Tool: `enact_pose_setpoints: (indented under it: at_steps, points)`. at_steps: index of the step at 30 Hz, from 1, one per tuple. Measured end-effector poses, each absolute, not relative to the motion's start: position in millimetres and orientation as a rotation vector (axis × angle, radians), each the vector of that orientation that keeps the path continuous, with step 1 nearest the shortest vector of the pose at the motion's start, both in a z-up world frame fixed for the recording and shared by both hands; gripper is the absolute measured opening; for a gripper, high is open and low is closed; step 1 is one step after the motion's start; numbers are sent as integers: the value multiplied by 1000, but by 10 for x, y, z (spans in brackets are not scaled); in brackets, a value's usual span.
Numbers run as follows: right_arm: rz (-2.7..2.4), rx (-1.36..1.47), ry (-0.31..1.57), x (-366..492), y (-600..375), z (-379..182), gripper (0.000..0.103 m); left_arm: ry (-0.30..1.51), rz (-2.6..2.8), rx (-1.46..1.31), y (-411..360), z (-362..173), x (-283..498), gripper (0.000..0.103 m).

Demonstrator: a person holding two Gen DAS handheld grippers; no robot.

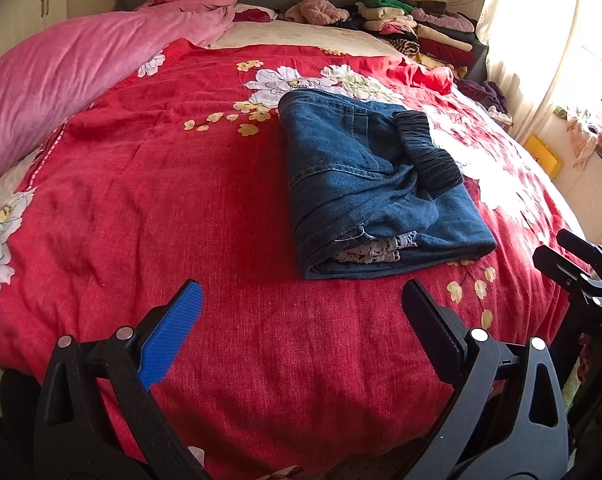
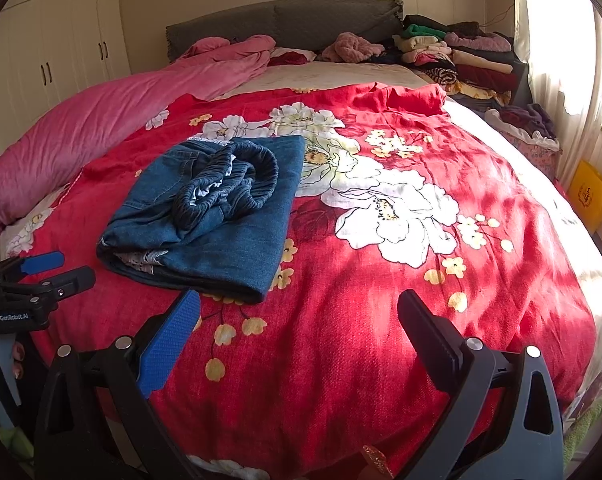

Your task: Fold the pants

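Note:
Blue denim pants (image 1: pixel 365 184) lie folded into a compact bundle on the red floral bedspread (image 1: pixel 181 200), the dark gathered waistband on top and a bit of lace showing at the near fold. In the right wrist view the pants (image 2: pixel 209 216) sit left of centre. My left gripper (image 1: pixel 301 296) hovers open just short of the bundle's near edge, holding nothing. My right gripper (image 2: pixel 299 304) is open too, to the right of and nearer than the bundle, over bare bedspread. Each gripper shows at the other view's edge: right gripper (image 1: pixel 561 252), left gripper (image 2: pixel 67 266).
A pink duvet (image 1: pixel 61 80) is heaped along the bed's left side. Stacks of folded clothes (image 1: pixel 417 28) sit at the far right by the grey headboard (image 2: pixel 285 24). A yellow bag (image 2: pixel 589 196) stands on the floor right of the bed. Wardrobe doors (image 2: pixel 53 52) line the left wall.

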State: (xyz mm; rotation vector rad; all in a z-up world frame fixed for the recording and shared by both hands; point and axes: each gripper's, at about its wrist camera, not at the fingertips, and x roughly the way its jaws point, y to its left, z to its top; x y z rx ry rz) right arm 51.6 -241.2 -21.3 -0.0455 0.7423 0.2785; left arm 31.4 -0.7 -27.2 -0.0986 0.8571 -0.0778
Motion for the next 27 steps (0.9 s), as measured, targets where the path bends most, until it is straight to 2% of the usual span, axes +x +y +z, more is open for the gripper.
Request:
enact_pose_setpoints:
  at_steps: [27]
  points:
    - [269, -38, 742, 519, -2476, -188, 99, 858, -82, -97, -19, -267, 292, 94]
